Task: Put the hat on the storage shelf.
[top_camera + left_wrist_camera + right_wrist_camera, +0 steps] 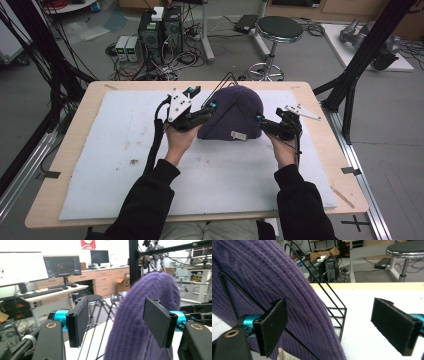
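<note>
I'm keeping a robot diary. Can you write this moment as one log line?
left gripper: open, beside purple beanie | right gripper: open, beside beanie | beanie: draped on black wire stand

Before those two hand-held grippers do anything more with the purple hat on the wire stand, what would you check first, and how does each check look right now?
1. Left hand-held gripper open: ok, jaws stand apart.
2. Right hand-held gripper open: ok, jaws stand wide apart.
3. Purple hat lies between the left jaws: ok in the left gripper view, though whether the pads touch it, cannot tell.
4. Hat sits over the black wire stand: ok, draped on it.
5. Stand rests flat on the white mat: cannot tell, base mostly hidden.
6. Paper tag is free of the jaws: ok.
</note>
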A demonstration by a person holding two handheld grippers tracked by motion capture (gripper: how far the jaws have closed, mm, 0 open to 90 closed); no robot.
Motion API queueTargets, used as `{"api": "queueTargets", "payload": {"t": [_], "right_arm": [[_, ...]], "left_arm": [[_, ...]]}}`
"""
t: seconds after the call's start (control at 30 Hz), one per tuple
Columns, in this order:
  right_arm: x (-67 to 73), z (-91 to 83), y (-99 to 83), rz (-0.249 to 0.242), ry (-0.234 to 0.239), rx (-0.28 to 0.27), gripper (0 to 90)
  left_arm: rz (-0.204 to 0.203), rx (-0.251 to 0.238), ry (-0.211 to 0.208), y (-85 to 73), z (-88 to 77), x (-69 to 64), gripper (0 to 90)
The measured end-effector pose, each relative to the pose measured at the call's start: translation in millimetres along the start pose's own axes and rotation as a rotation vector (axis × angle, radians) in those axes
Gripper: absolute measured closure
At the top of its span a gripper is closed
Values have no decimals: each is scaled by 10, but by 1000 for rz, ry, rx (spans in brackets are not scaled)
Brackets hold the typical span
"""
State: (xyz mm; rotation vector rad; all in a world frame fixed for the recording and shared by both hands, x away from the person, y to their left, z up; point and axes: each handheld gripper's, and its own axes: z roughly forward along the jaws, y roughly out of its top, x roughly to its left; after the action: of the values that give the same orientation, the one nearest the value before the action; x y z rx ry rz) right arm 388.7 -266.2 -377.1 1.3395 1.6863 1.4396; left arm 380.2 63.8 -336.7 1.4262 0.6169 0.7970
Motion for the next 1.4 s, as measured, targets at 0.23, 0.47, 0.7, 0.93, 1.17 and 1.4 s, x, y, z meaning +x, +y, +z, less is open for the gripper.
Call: {"api": "queueTargets", "payload": {"t": [0.23, 0.47, 0.7, 0.93, 1.17, 1.4], "right_arm": [[-40, -113, 45, -10, -7, -54, 120], [-88, -186, 67, -9, -29, -83, 116], [-169, -310, 100, -10, -63, -124, 116], [-256, -438, 130, -18, -87, -157, 116], [-323, -551, 151, -18, -117, -190, 116], [-397, -653, 163, -23, -135, -204, 116]], "left_arm": [[-7, 5, 53, 31, -219, 181, 340], [4, 3, 108, 58, -396, 313, 325], [15, -2, 165, 98, -603, 451, 309], [4, -10, 231, 113, -808, 636, 305], [1, 0, 279, 74, -1031, 778, 302], [-19, -5, 331, 34, -1282, 916, 297]]}}
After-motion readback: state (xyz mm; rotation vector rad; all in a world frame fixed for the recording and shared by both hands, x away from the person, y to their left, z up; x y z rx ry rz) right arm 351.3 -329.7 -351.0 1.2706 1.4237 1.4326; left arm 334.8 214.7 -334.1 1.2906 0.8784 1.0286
